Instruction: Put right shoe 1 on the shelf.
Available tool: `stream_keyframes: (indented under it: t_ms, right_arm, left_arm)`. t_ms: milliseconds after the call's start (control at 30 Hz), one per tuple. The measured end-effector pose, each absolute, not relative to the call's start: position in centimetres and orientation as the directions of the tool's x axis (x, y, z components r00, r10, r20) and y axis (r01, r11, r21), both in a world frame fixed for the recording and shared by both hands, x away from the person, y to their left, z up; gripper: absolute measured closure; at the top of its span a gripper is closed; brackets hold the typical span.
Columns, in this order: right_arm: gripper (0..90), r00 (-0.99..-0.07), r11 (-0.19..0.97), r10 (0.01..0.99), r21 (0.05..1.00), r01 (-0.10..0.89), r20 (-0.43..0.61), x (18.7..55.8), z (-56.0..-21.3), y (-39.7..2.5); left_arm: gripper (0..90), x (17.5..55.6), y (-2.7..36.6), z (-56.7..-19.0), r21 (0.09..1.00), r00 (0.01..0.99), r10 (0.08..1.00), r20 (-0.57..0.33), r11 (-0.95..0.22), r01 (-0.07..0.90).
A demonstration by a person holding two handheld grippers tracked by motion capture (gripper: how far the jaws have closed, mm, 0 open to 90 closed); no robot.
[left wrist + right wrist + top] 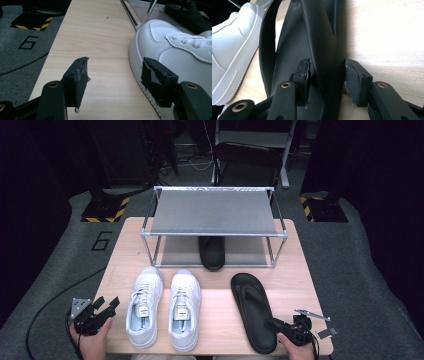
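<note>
The black flip-flop (252,311) is laid flat on the right part of the wooden table (217,320), toe toward the shoe rack (214,227), with its heel at the near edge. It is judged to be light and flexible: a thin rubbery sole that would sag if lifted by one end, with a matte, lightly textured surface that should not slip much. The strap and the sole's side edge near the heel are judged the best places to be held, since a two-sided pinch is offered there.

In the right gripper view the strap and outer edge of the flip-flop (322,50) are seen between the jaws of the right gripper (327,80). The jaws are set a little apart around that part; one pad seems pressed to it, while a sliver of gap is left at the other, so a firm clamp cannot be confirmed.

The left gripper (102,310) is held wide open with nothing between its jaws, just beside the left white sneaker (144,305). Its twin, the right white sneaker (184,307), is placed between that shoe and the flip-flop. A second black flip-flop (212,252) is seen on the rack's lower shelf.
</note>
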State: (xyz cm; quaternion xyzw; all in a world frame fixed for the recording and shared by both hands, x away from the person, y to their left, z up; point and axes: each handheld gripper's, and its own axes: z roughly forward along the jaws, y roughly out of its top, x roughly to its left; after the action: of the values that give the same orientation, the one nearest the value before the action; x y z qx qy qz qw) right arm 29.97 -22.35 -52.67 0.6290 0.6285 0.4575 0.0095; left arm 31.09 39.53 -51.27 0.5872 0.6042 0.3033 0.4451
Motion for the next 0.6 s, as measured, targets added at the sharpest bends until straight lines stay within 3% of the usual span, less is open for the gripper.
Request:
stream_keyframes:
  t_ms: [600]
  right_arm:
    - [64.6, -0.191, -0.288, 0.758, 0.582, 0.76, 0.624, 29.74, -53.26, -21.98]
  left_arm:
    - [38.0, 31.2, 39.64, -51.2, 0.885, 0.092, 0.979, -0.18, 0.121, 0.449]
